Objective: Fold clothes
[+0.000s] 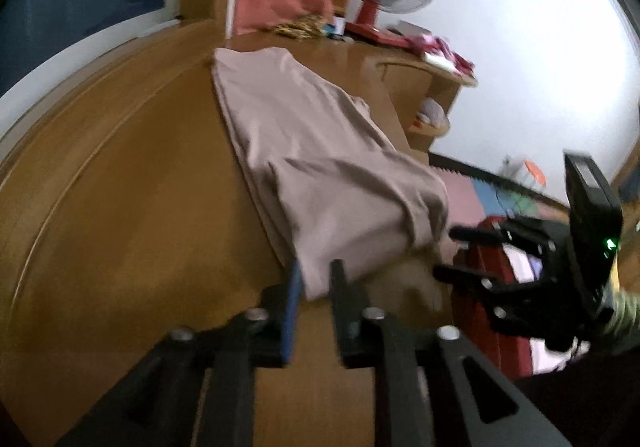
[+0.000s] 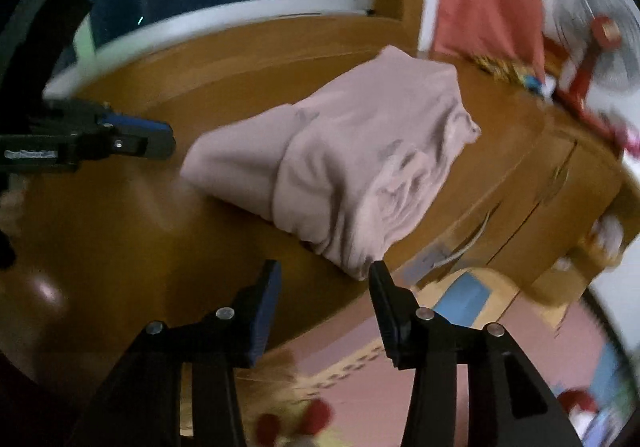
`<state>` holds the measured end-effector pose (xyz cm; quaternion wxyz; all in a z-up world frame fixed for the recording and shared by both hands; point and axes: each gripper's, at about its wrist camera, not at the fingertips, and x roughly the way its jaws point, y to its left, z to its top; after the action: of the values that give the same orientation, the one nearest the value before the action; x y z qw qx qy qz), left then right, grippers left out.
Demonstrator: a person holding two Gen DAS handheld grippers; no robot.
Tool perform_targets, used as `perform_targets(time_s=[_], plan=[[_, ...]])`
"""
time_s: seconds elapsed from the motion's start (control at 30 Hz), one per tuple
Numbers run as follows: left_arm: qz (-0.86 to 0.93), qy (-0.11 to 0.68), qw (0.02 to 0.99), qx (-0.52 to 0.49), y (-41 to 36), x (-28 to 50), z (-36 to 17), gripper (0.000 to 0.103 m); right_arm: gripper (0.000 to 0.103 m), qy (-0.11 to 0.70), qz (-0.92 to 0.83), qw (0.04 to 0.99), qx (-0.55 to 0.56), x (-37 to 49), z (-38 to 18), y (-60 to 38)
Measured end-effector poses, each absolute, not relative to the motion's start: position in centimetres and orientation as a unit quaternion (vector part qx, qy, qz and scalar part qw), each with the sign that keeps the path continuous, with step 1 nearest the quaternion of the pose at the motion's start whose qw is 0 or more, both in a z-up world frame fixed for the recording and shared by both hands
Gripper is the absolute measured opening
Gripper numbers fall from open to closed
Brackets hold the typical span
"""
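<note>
Left wrist view: folded beige garment point(image 1: 320, 167) is seen lying on the wooden desk point(image 1: 120, 207), its near corner between the narrowly parted left tongs point(image 1: 316, 279), apparently ungripped. Right tongs point(image 2: 324, 271) are spread wide, empty, just before the garment's overhanging edge.

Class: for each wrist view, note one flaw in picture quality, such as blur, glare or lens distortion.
Left wrist view: motion blur smears the pink garment; the white wall glares. Right wrist view: fisheye bends the wooden table edge; the floor is smeared.
</note>
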<state>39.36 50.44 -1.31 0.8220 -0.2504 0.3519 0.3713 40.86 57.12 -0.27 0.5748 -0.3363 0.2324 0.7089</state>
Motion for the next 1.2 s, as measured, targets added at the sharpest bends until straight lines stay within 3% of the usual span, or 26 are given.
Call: perform_targets(time_s=[0.37,0.4,0.43,0.5,0.57,0.63,0.8,0.87,1.1,1.13,1.17,1.2], plan=[[0.365,0.397,0.829,-0.150,50.0,43.3,-5.6,0.020,0.045,0.160,0.701,0.589,-0.369,39.6,-1.4,58.3],[0.367,0.390,0.830,-0.152,50.3,43.4,-5.4,0.019,0.045,0.154,0.699,0.591,-0.373,39.6,-1.5,58.8],[0.370,0.382,0.833,-0.156,50.6,43.6,-5.1,0.007,0.045,0.149,0.696,0.593,-0.377,39.7,-1.5,59.3],[0.380,0.356,0.838,-0.161,50.9,43.4,-4.0,0.007,0.045,0.141,0.688,0.601,-0.382,39.7,-1.6,59.8],[0.394,0.334,0.841,-0.162,51.1,43.2,-2.8,0.006,0.013,0.139,0.677,0.608,-0.391,40.0,-1.6,61.0],[0.418,0.322,0.833,-0.167,51.5,42.7,-1.8,0.006,0.012,0.134,0.679,0.606,-0.392,40.3,-0.9,61.3],[0.436,0.318,0.821,-0.185,52.0,41.0,-1.1,0.005,0.009,0.019,0.654,0.602,-0.458,40.5,0.6,59.4],[0.444,0.324,0.815,-0.185,51.8,40.9,-1.4,0.005,0.000,0.000,0.631,0.609,-0.480,41.1,0.4,59.1],[0.446,0.316,0.799,-0.248,52.0,39.2,-2.7,0.005,0.004,0.129,0.676,0.579,-0.437,43.8,-0.1,57.8],[0.445,0.313,0.801,-0.250,52.0,39.2,-2.5,0.005,0.015,0.133,0.689,0.565,-0.434,42.9,-0.4,57.3],[0.444,0.309,0.802,-0.253,52.0,39.3,-2.3,0.005,0.032,0.130,0.695,0.560,-0.433,42.2,-0.7,57.1],[0.442,0.306,0.804,-0.255,52.0,39.3,-2.1,0.005,0.039,0.121,0.698,0.560,-0.430,41.3,-0.8,56.9]])
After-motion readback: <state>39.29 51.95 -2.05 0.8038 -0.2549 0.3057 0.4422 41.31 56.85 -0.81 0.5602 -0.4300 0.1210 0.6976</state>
